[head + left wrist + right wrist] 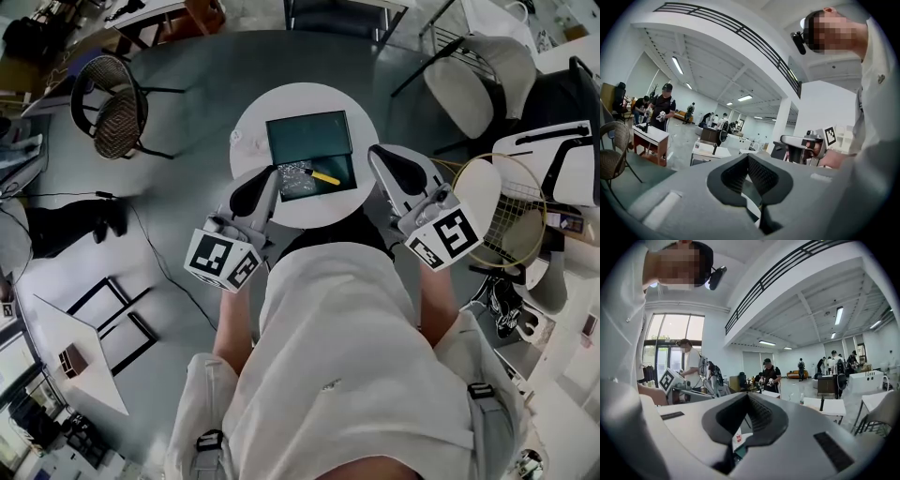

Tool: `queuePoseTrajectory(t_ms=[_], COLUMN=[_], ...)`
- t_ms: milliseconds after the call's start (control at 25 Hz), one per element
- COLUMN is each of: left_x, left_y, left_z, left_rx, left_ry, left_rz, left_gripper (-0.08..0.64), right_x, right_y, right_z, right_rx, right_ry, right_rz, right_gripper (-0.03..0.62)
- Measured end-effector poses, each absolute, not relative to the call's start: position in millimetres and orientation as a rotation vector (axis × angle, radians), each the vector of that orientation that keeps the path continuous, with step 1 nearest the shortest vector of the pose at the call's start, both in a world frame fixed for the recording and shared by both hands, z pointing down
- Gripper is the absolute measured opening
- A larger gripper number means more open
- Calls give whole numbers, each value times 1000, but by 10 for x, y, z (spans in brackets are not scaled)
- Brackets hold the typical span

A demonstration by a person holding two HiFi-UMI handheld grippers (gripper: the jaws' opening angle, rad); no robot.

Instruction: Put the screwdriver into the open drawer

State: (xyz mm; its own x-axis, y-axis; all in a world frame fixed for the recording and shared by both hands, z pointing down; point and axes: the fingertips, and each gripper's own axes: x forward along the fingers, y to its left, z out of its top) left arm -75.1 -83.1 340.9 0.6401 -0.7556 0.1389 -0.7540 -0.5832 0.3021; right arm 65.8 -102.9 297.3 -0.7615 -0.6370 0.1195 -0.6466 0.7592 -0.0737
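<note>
A dark green drawer box (309, 136) sits on the round white table (251, 127). Its drawer (345, 171) is pulled open toward me. The screwdriver (325, 177), yellow-handled, lies inside the drawer beside a crinkled silvery patch (295, 178). My left gripper (255, 192) is at the table's near left edge, shut and empty. My right gripper (392, 161) is at the near right edge, also shut and empty. In the left gripper view the left gripper (749, 158) points up at the room. The right gripper (747, 398) does the same in the right gripper view, and neither view shows the drawer.
A wicker chair (117, 108) stands to the left of the table. A white chair (483, 80) is at the right rear. A badminton racket (511, 211) lies close to my right gripper. Cables cross the floor at left. Other people and desks fill the room behind.
</note>
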Motion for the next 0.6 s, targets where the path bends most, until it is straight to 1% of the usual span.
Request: queuePoseTrajectory(t_ms=[360, 600], left_x=[-877, -879], left_y=[-840, -831], left_z=[3427, 3462], left_rx=[2504, 2503], left_ry=[-1239, -1227], left_rz=[-6, -8], left_gripper=[11, 11], right_x=[691, 646], right_y=[-1062, -1049], right_z=[3046, 3057], right_rx=[1062, 1048], right_ry=[-2896, -2898], right_rz=[278, 265], right_gripper=[5, 5])
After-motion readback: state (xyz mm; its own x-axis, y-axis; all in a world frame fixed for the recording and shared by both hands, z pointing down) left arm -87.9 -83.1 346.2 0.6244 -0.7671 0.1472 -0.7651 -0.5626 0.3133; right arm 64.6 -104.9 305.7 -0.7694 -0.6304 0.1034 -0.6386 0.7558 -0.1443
